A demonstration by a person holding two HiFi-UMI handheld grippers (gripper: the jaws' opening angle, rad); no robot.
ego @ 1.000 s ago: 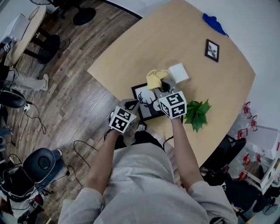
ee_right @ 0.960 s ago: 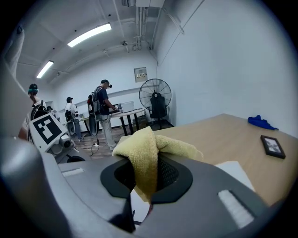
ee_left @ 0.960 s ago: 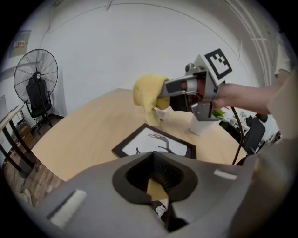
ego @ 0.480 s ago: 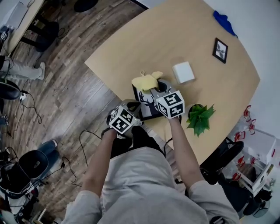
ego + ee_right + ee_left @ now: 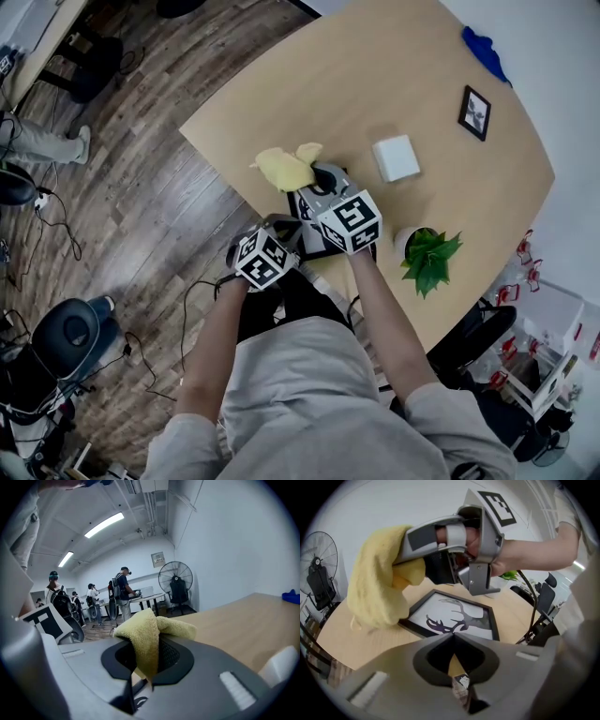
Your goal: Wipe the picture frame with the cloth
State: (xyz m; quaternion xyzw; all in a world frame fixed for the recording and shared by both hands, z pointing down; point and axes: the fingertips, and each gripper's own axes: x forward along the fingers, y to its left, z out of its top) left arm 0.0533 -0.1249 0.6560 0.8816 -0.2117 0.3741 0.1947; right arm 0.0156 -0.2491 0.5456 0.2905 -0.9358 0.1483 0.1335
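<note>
A black picture frame (image 5: 457, 620) with a deer silhouette lies flat near the table's front edge. In the head view the frame (image 5: 312, 234) is mostly hidden under both grippers. My right gripper (image 5: 317, 180) is shut on a yellow cloth (image 5: 284, 167), which hangs past the frame's far-left corner, over bare table. The left gripper view shows that cloth (image 5: 377, 592) bunched in the right gripper (image 5: 407, 569), just above the frame's corner. The cloth (image 5: 151, 632) fills the right gripper (image 5: 140, 679). My left gripper (image 5: 284, 228) sits shut at the frame's near edge, its jaws (image 5: 459, 693) holding nothing.
On the round wooden table (image 5: 281, 84) stand a white box (image 5: 395, 157), a small framed picture (image 5: 475, 112), a green plant (image 5: 428, 251) and a blue cloth (image 5: 486, 49) at the far edge. Office chairs (image 5: 66, 333) and cables lie on the floor at left. People (image 5: 123, 592) stand far behind.
My right gripper has swept the yellow cloth leftward across the frame, from its far middle to beyond its far-left corner. The left gripper has stayed at the near edge.
</note>
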